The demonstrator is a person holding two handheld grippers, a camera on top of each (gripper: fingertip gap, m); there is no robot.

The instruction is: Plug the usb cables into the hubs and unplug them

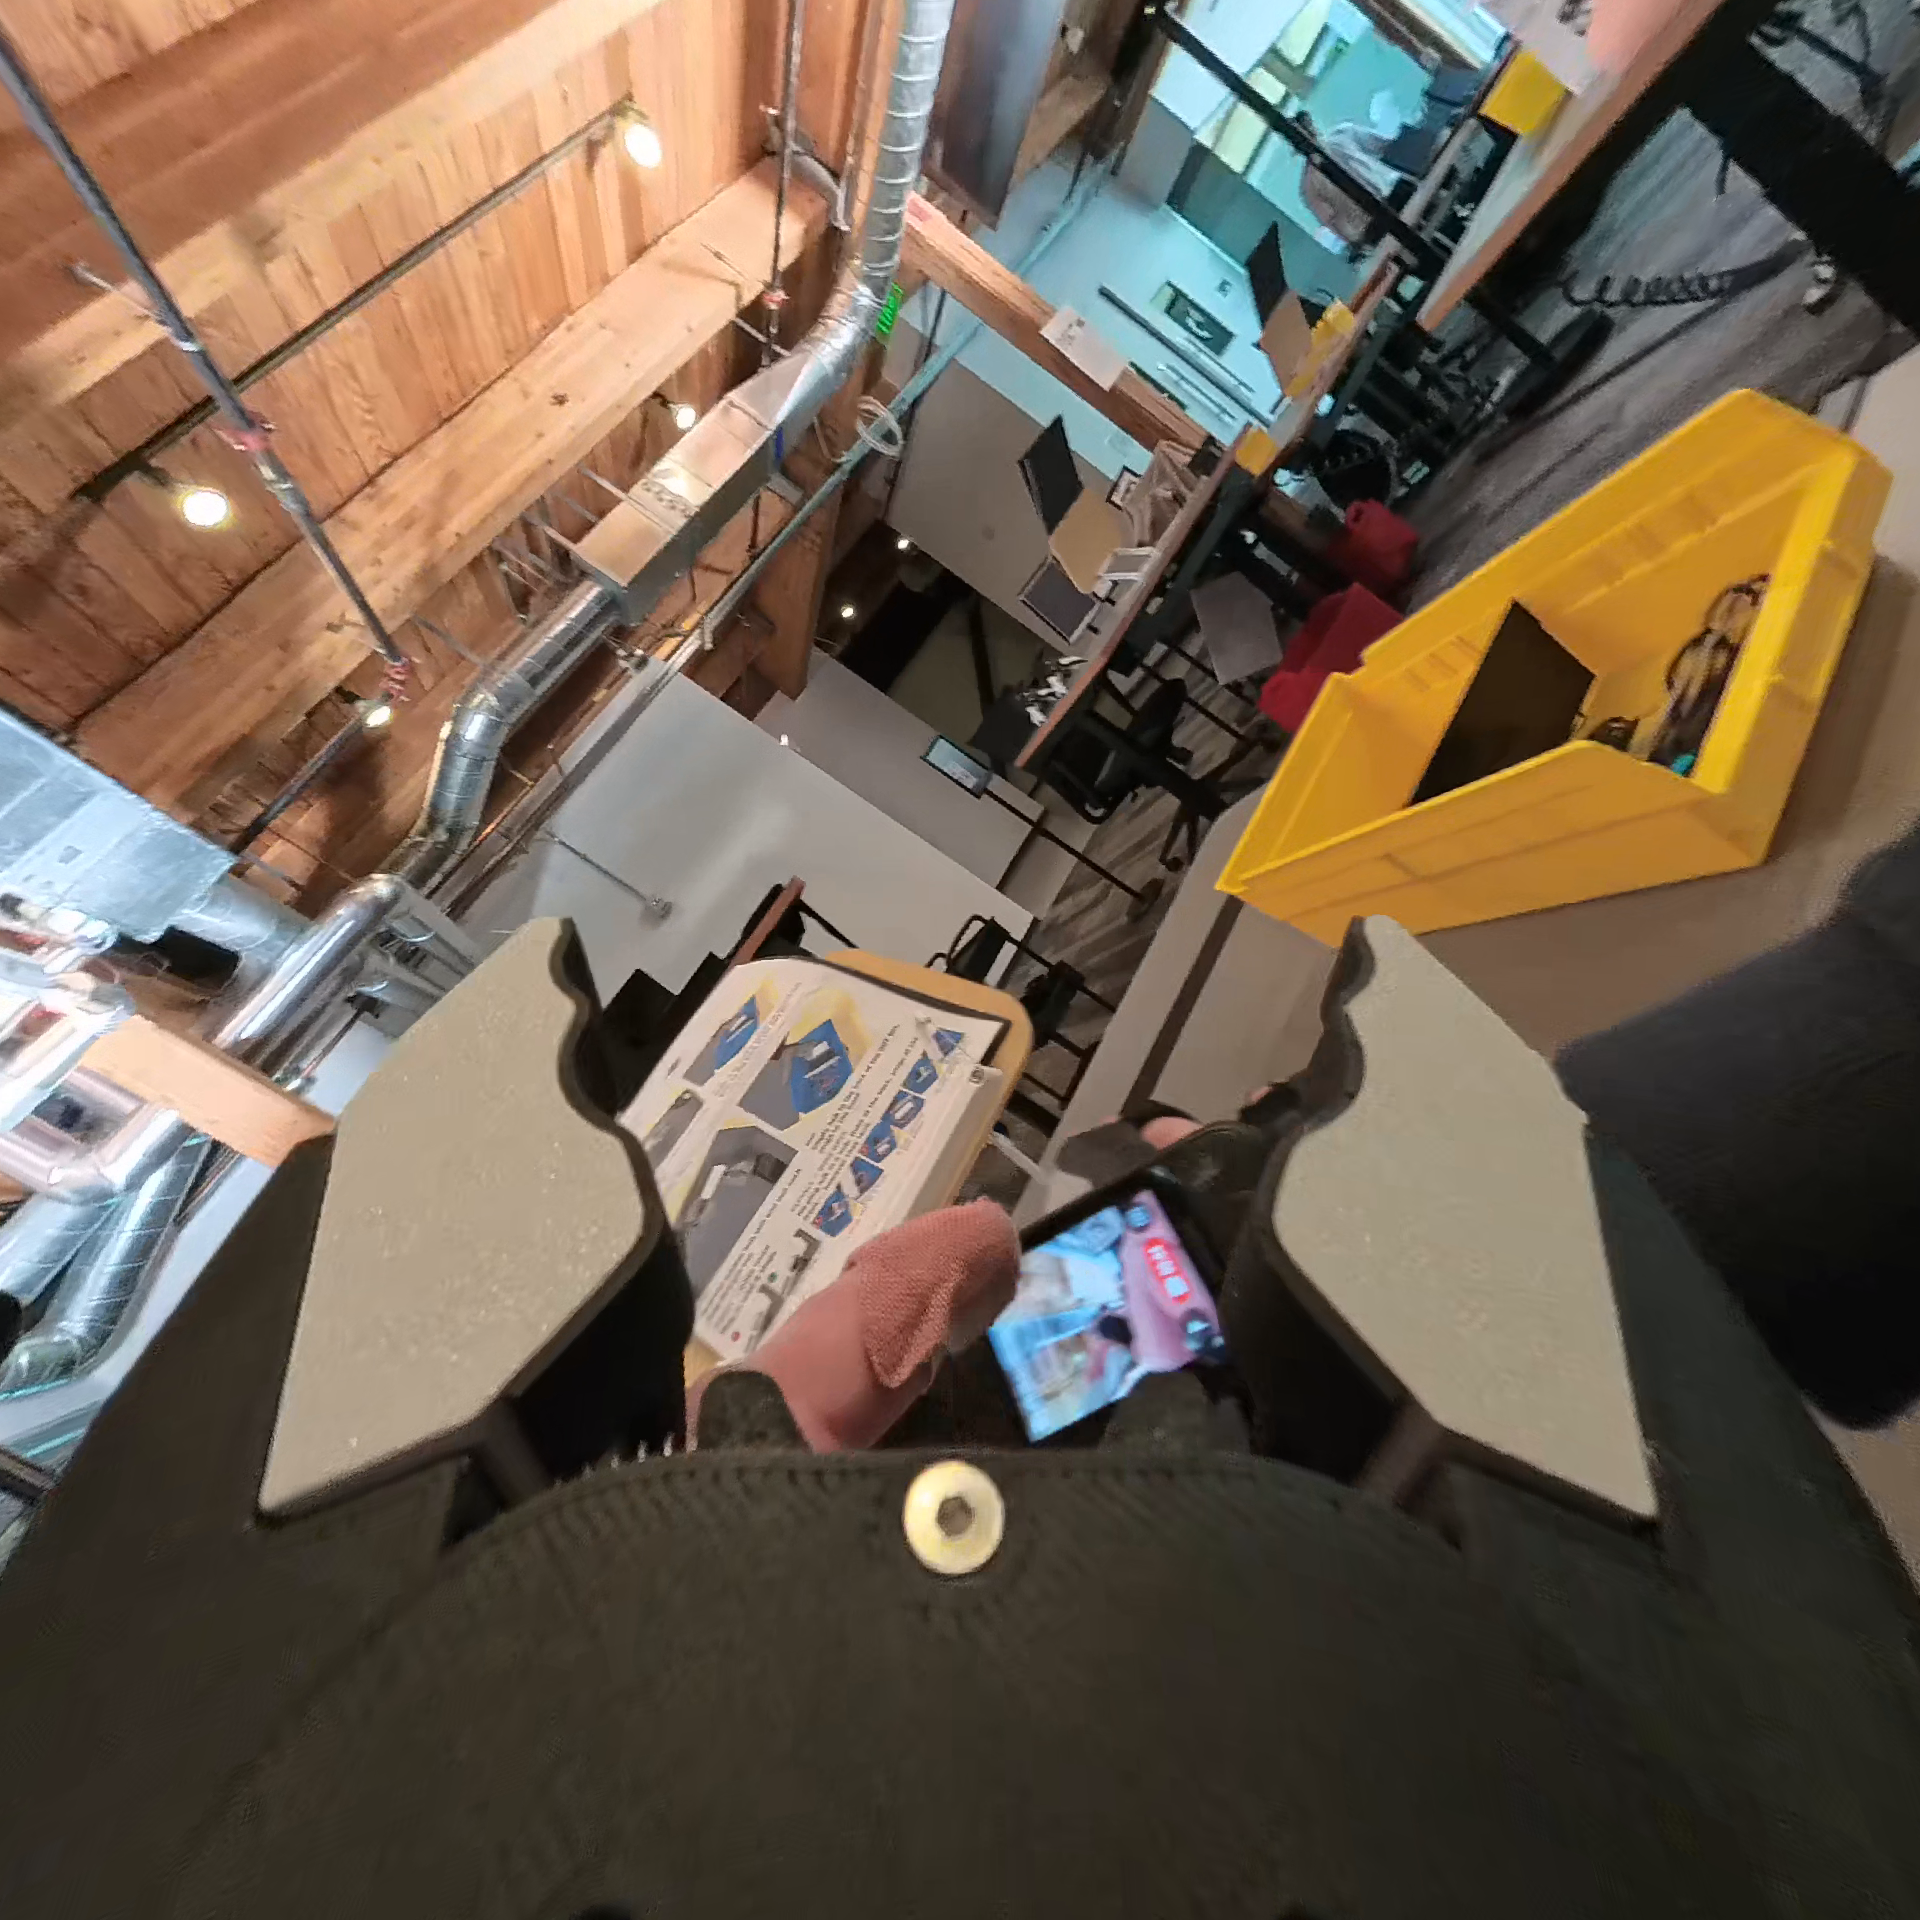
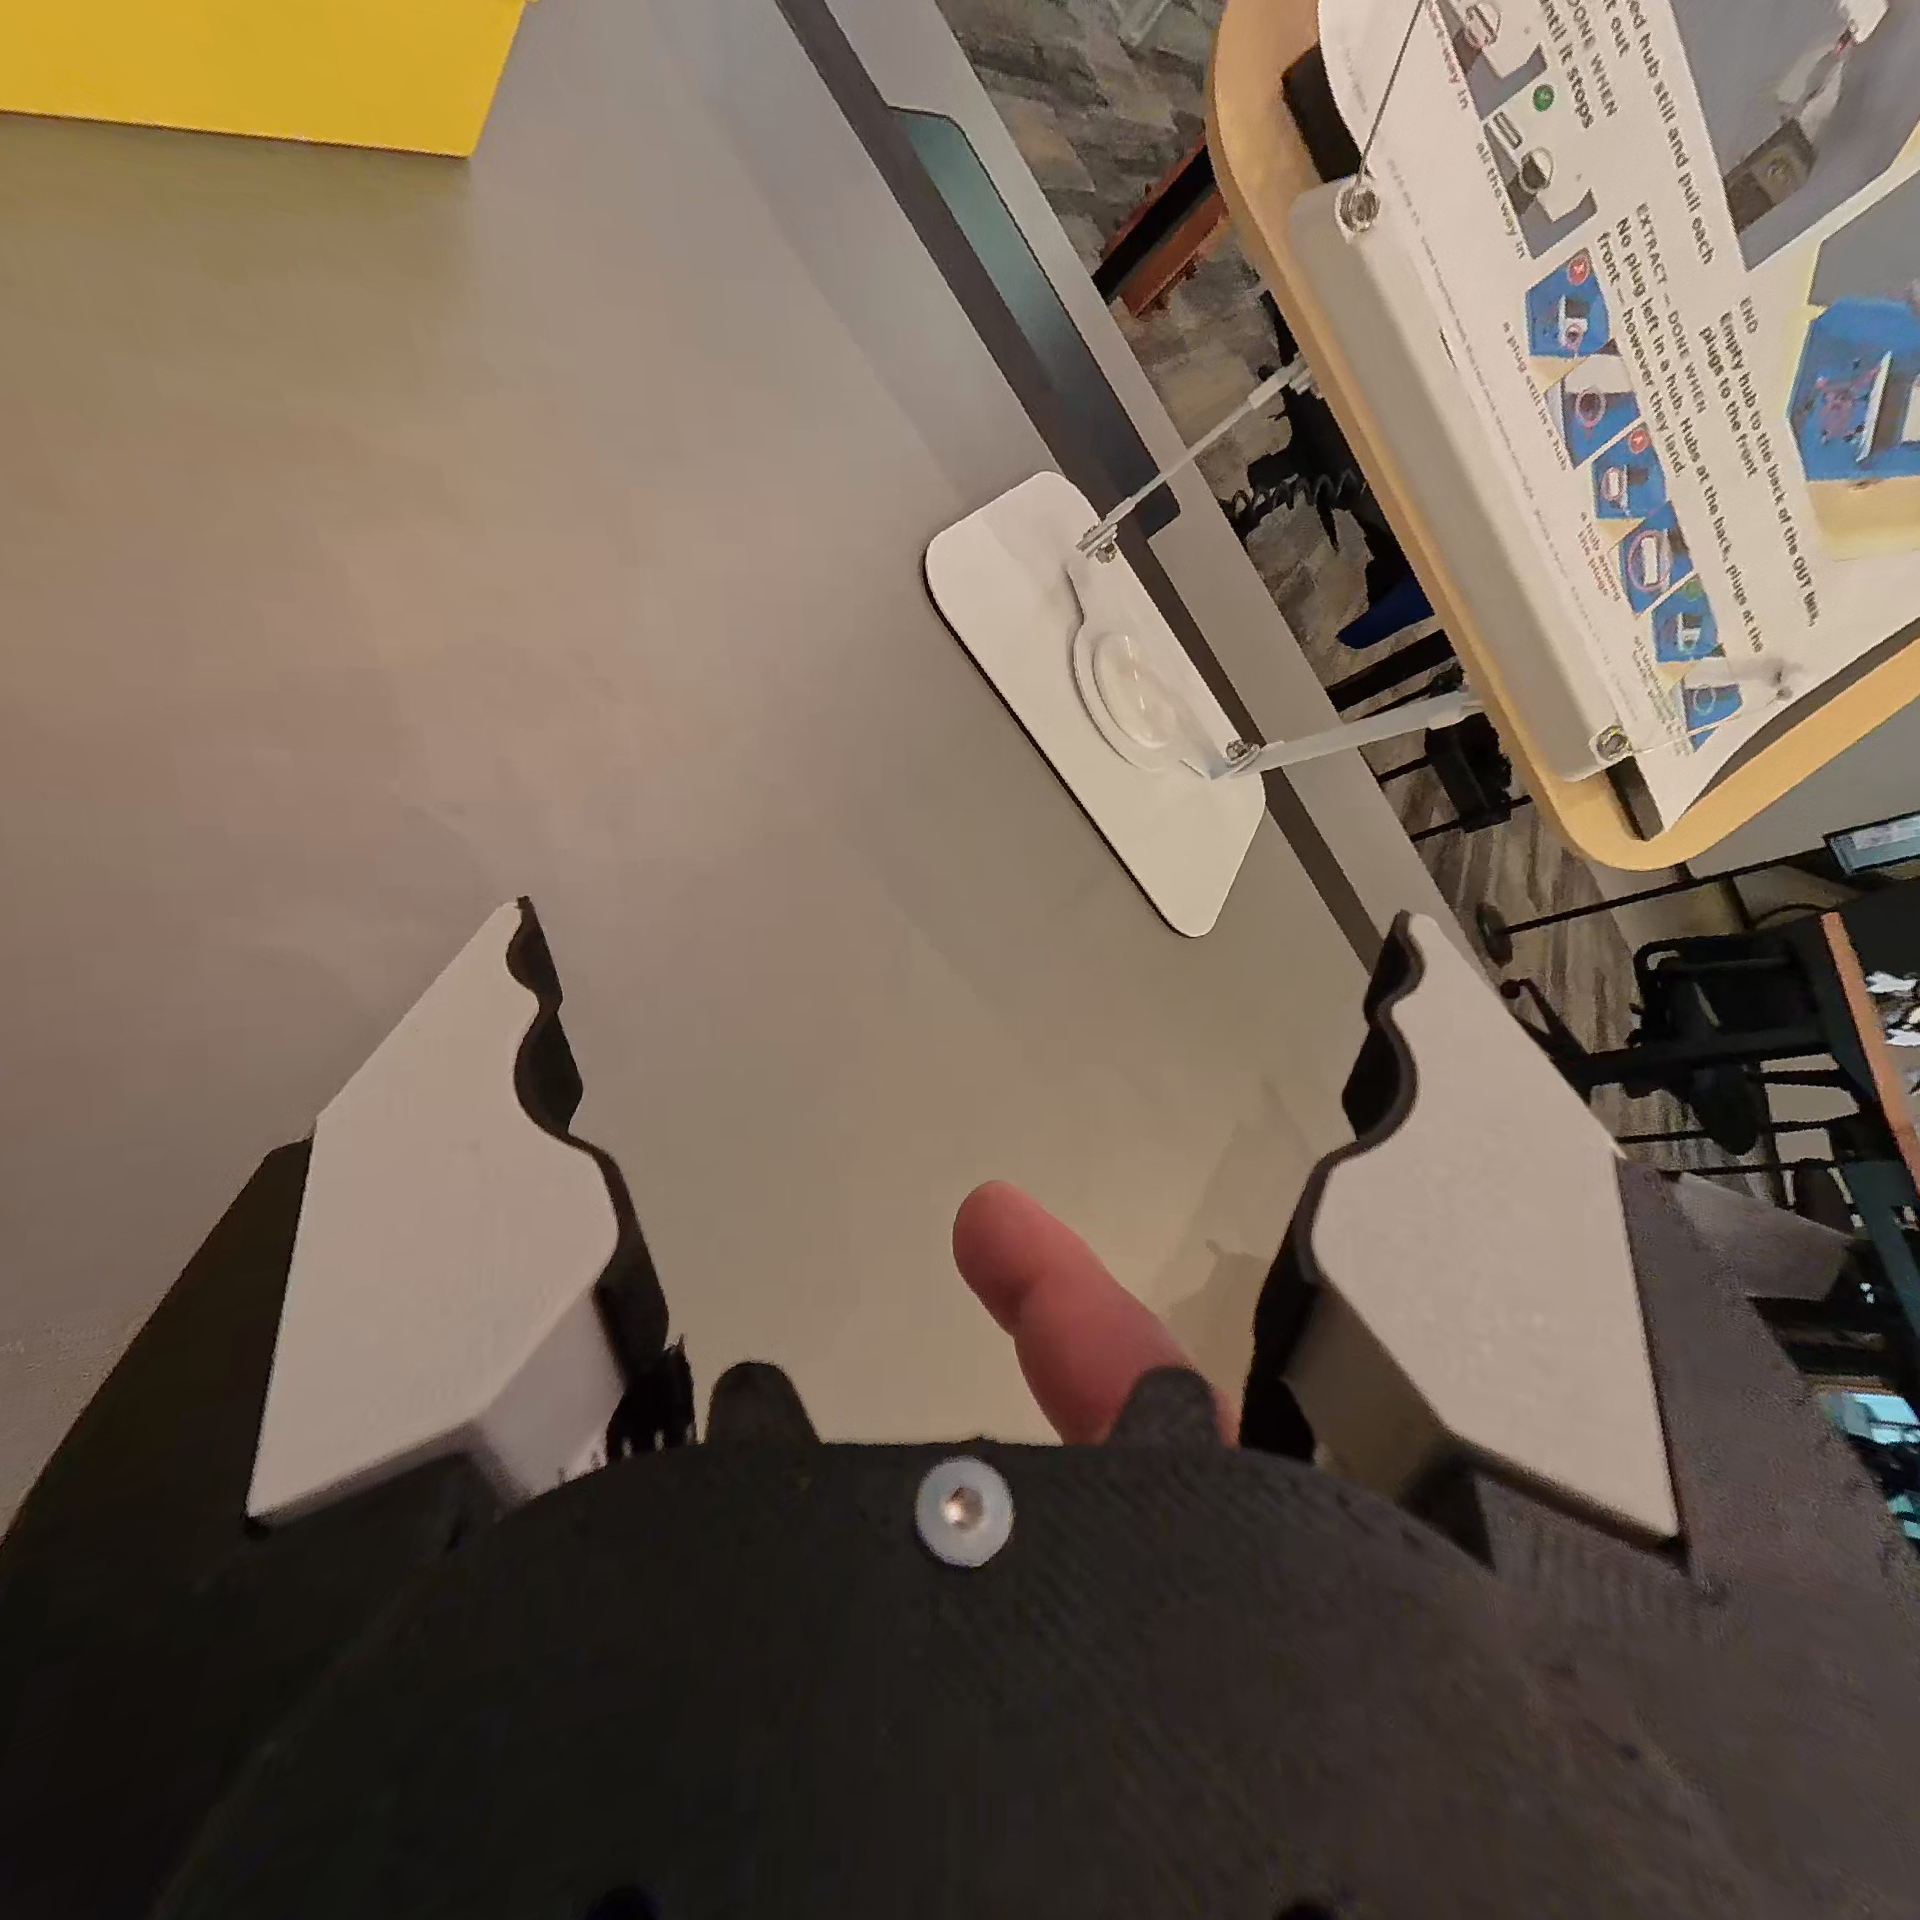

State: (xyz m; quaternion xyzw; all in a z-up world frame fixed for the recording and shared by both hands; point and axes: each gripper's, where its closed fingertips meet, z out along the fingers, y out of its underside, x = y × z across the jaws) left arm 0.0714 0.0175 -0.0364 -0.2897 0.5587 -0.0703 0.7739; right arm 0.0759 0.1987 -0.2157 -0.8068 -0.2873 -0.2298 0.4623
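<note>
Grey worktop (image 2: 436, 623): broad matte surface, fills most of the right wrist view, bare between the fingers. Yellow bin (image 1: 1590, 675): large plastic tub on the worktop, far right in the left wrist view, holding a dark flat panel (image 1: 1496, 717) propped at a slant and some tangled dark items at its far end, too small to tell apart; a yellow edge shows at the far left of the right wrist view. Left gripper (image 1: 961, 1023): fingers spread wide, nothing between them, tilted up toward the room and its wooden ceiling (image 1: 312, 312). Right gripper (image 2: 961, 1008): fingers spread wide, empty, angled down over the worktop. Instruction sheet (image 2: 1621, 343): printed page with blue pictures on a tan board, carried on a white stand whose flat base (image 2: 1039, 665) sits at the worktop's right edge. Small screen (image 1: 1112, 1309): lit display near the left gripper, with a fingertip (image 1: 914, 1288) in pink fabric touching it. Bare fingertip (image 2: 1039, 1299): pokes out between the right gripper's fingers, near its body. USB cables and hubs: not identifiable in either view.
</note>
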